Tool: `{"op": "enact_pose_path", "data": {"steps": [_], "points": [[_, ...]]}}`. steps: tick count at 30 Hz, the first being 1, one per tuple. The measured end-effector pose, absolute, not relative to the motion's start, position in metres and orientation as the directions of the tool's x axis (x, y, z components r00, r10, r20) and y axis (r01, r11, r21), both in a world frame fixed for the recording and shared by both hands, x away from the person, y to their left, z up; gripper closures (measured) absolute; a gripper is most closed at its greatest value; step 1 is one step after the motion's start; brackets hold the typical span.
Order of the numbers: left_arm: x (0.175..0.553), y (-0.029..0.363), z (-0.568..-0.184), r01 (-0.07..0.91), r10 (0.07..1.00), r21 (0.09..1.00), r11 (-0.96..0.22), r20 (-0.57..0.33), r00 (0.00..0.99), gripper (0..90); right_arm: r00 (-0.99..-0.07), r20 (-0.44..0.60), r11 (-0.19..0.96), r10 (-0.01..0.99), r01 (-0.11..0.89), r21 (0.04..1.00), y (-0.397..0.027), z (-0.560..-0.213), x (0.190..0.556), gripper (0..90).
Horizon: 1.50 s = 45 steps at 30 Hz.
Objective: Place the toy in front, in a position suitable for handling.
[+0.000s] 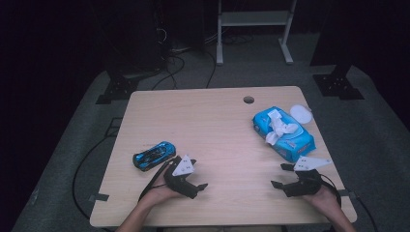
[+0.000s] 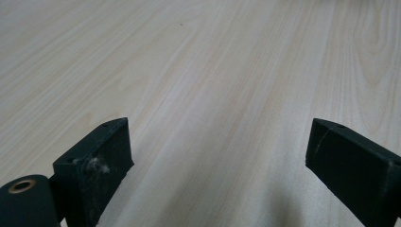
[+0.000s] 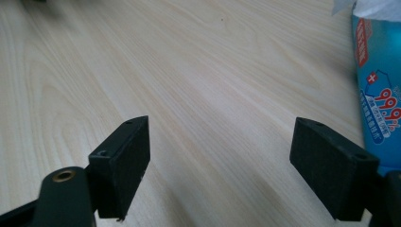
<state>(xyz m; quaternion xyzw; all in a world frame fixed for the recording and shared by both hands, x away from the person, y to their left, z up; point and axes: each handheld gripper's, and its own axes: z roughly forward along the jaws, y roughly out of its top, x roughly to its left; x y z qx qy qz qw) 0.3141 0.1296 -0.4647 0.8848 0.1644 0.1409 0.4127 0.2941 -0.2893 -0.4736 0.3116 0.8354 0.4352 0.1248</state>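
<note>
A: Largest item?
B: Surface (image 1: 212, 121), pale wood grain, squared corners, occupying the middle of the high view. A small round hole (image 1: 248, 100) sits near its far edge, upper centre. Grey floor (image 1: 67, 145) borders it on all sides.

A: Open room?
B: A broad bare stretch runs from the far left corner through the centre to the near edge. Both gripper views show plain wood ahead of the fingers.

A: Next down?
B: Blue wipes pack (image 1: 283, 133), centre right of the frame, lying at a slant near the right edge, with a white sheet (image 1: 279, 129) pulled up through its top. A white round lid (image 1: 301, 114) lies just beside its far end, at the surface's right edge. In the right gripper view the pack (image 3: 378, 94) stands along the right margin.

A: Grippers?
B: Left gripper (image 1: 193, 176), lower left of centre, resting low on the surface near the front edge, held in a hand (image 1: 157, 193); fingers (image 2: 97, 165) wide apart, nothing between. Right gripper (image 1: 282, 176), lower right, also near the front edge, just below the pack; fingers (image 3: 125, 161) wide apart, nothing between.

A: Smallest?
B: Blue toy car (image 1: 154, 155), left of centre, just beside the left gripper, well in from the left edge.
</note>
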Motion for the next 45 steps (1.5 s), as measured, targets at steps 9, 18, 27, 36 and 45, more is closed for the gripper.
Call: {"op": "enact_pose_path", "data": {"steps": [9,18,27,36,45], "points": [[0.320,0.134,-0.447,0.141,0.371,0.749,-0.648,0.148,0.917,7.3,-0.769,0.118,0.392,0.628,0.445,0.805,-0.287,-0.471,0.295,18.4],[0.349,0.169,-0.417,0.138,0.396,0.714,-0.687,0.209,0.894,7.3,-0.777,0.126,0.400,0.617,0.447,0.800,-0.281,-0.468,0.296,18.4],[0.379,0.218,-0.403,0.217,0.471,0.676,-0.704,0.216,0.855,7.3,-0.790,0.117,0.415,0.602,0.434,0.799,-0.280,-0.467,0.294,18.4],[0.396,0.246,-0.420,0.309,0.509,0.611,-0.729,0.181,0.842,7.4,-0.800,0.122,0.430,0.587,0.436,0.791,-0.275,-0.468,0.295,18.5],[0.408,0.255,-0.437,0.370,0.505,0.540,-0.756,0.122,0.855,10.9,-0.809,0.127,0.439,0.574,0.436,0.786,-0.273,-0.469,0.296,18.4]]}}
